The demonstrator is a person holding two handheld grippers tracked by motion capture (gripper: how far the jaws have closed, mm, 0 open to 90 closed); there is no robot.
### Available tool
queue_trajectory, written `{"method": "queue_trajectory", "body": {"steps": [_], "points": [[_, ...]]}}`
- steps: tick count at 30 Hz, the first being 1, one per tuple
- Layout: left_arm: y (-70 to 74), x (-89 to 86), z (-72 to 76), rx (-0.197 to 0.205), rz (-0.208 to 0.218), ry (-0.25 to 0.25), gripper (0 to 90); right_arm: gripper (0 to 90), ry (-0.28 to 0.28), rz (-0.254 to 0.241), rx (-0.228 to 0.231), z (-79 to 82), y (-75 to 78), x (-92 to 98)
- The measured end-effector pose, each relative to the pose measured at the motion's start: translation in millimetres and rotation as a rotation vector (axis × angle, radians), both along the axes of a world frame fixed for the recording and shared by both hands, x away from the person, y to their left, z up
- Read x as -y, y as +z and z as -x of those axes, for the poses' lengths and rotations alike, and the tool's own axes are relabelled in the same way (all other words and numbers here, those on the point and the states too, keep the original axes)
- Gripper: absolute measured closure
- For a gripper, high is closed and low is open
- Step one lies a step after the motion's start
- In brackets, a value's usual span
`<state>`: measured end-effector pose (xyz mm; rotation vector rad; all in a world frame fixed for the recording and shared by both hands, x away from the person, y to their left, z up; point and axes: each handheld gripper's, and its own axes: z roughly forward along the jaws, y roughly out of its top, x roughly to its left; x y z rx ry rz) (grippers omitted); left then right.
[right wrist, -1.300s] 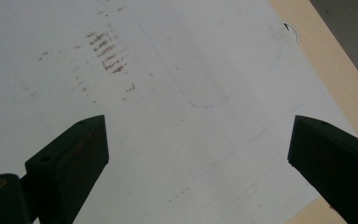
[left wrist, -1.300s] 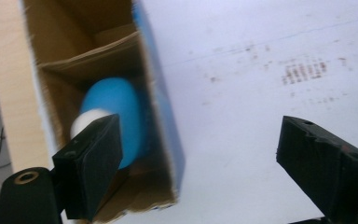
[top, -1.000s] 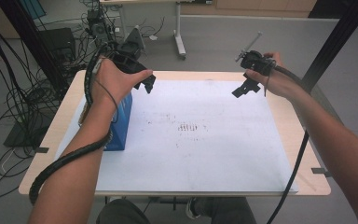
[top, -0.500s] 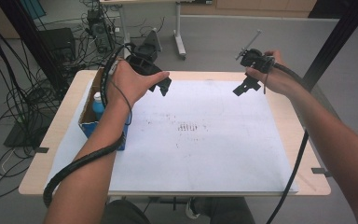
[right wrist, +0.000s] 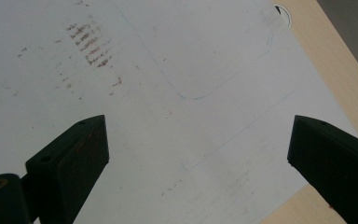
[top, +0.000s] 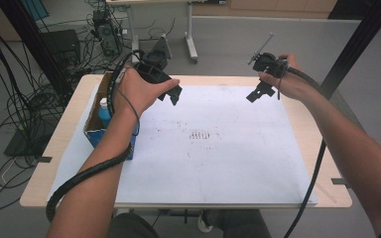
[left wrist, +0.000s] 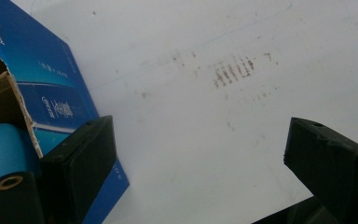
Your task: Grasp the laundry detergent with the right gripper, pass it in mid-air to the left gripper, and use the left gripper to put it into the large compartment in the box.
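At the bench's left edge, just beside the released left gripper (top: 171, 94), the blue carton (top: 95, 133) is judged light and crushable, best taken by its torn upper rim

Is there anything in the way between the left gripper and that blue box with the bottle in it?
Nothing visible. The left gripper hangs open beside the blue box, with bare white sheet under its jaws; the box's torn top is open above the blue bottle.

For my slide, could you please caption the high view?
Both open grippers, left and right, hover above white sheet; blue box at left.
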<state>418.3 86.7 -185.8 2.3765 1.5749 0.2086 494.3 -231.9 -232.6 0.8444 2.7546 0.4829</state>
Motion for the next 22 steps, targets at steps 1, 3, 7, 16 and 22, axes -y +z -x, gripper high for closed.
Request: {"method": "queue_trajectory", "body": {"steps": [1, 3, 7, 16, 22], "points": [[-0.1, 0.0, 0.0, 0.000, 0.002, 0.000, 9.7, 5.2, 0.000, 0.001, -0.001, -0.1, 0.1, 0.1], [-0.2, 0.0, 0.2, 0.000, 0.001, 0.001, 9.7, 5.3, -0.003, 0.001, -0.002, -0.1, 0.0, 0.4], [-0.3, -0.7, 0.5, 0.005, 0.002, 0.004, 9.7, 5.2, -0.005, 0.003, -0.002, 0.6, 0.4, 0.8], [-2.5, -4.8, 1.5, -0.001, 0.007, 0.009, 9.7, 5.2, 0.002, 0.008, -0.003, 0.6, -0.3, -1.7], [-1.3, -8.5, 2.7, 0.011, 0.020, 0.016, 9.7, 5.2, 0.006, 0.008, 0.001, 1.1, -0.4, -3.4]]}}
